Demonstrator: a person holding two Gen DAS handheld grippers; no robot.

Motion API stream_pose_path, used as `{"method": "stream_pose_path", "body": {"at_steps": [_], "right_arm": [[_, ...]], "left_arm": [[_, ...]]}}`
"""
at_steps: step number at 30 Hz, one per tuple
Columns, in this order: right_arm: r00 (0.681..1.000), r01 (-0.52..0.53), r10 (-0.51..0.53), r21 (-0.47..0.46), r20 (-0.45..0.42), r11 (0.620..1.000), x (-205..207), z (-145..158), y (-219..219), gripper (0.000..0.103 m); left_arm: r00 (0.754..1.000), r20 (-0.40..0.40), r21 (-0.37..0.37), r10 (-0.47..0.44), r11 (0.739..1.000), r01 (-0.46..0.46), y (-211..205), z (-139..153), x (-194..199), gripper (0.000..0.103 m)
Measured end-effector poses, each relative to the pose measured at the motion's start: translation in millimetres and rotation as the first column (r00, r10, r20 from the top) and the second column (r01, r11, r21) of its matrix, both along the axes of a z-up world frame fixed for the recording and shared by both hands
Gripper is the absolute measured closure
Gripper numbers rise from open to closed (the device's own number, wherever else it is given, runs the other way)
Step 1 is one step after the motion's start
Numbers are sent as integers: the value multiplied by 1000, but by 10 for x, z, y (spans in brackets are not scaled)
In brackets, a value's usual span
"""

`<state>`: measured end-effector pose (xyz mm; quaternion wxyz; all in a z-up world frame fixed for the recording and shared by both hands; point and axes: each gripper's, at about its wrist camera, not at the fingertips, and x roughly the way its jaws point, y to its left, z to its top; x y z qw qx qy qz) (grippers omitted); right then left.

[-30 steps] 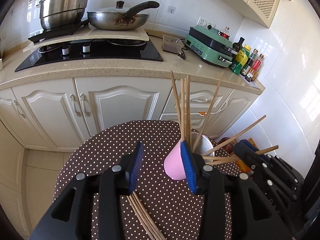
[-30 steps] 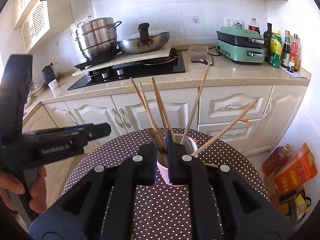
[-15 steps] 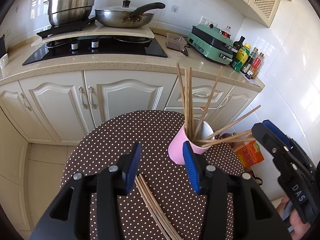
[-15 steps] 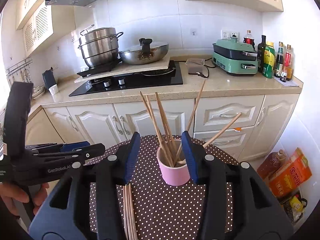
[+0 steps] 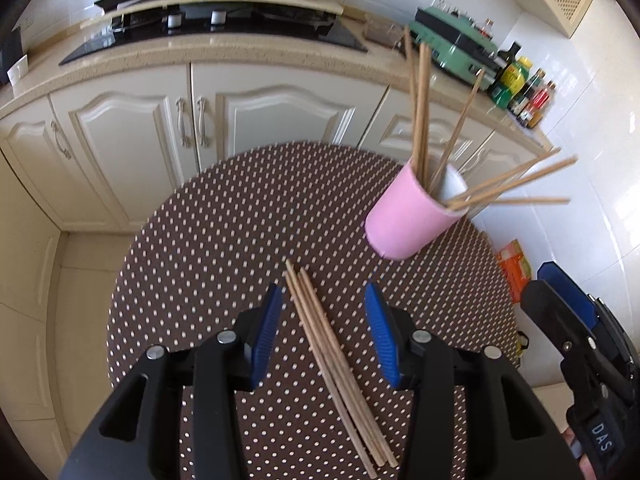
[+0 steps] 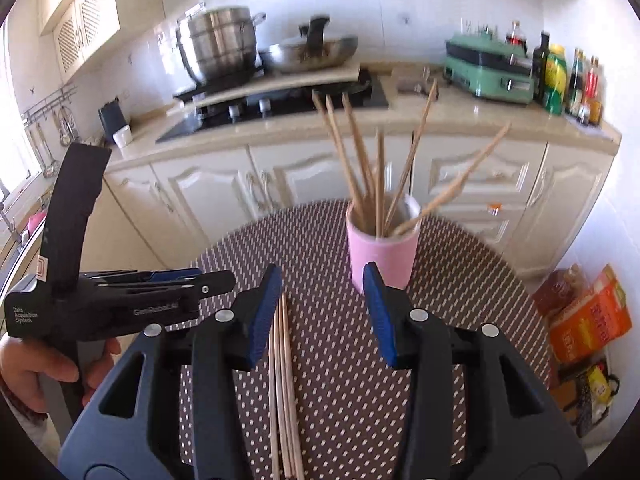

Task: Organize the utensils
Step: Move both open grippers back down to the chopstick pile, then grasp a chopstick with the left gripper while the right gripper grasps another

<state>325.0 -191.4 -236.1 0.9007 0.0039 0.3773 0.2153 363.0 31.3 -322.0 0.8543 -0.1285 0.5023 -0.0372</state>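
A pink cup [image 5: 404,220] [image 6: 380,256] stands on the round dotted table [image 5: 224,240] with several wooden chopsticks [image 5: 420,112] [image 6: 360,168] fanned out of it. A loose bundle of chopsticks [image 5: 332,352] [image 6: 284,380] lies flat on the cloth. My left gripper [image 5: 323,300] is open and hangs just above that bundle, the sticks running between its blue pads without touching them. My right gripper [image 6: 321,276] is open and empty, a short way back from the cup. The bundle's far ends lie under its left finger.
Behind the table runs a counter [image 6: 460,116] with a hob, steel pots [image 6: 218,46], a wok and a green appliance [image 6: 488,68]. Bottles [image 6: 556,76] stand at the right end. Packets [image 6: 592,320] lie on the floor to the right. A hand [image 6: 36,364] holds the left gripper.
My right gripper opened, let go of the chopsticks it held in the cup, and drew back. My left gripper sank and tipped down over the loose bundle.
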Motion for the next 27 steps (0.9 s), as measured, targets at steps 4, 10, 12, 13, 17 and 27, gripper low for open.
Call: {"method": "stream_pose_path", "body": {"at_steps": [4,10,12,13,17,27], "right_arm": [[998,-15,14,-19,-69,1000,-15,-250,32,60],[986,-37,28,-54,-163,998,63,-607,56,60],[982,-45,34,-59,-187,997,92,-698,58,60],[979,-50,37,-58,-202,997,115,-747,56,60],[966,-56,42,-47,-254,997,202,-894,59,60],[952,-82,66,-39,-300,996,345,-1063,74,60]], "left_arm": [[997,-80,34,-5,999,8,-70,-278,-16,60],[979,-202,54,-14,998,25,-203,-696,-20,60],[974,-227,53,-18,998,31,-234,-822,-26,60],[972,-234,55,-19,998,33,-249,-864,-29,60],[961,-275,78,-16,996,39,-304,-1042,-17,60],[966,-257,143,-12,988,50,-441,-1098,40,58]]}}
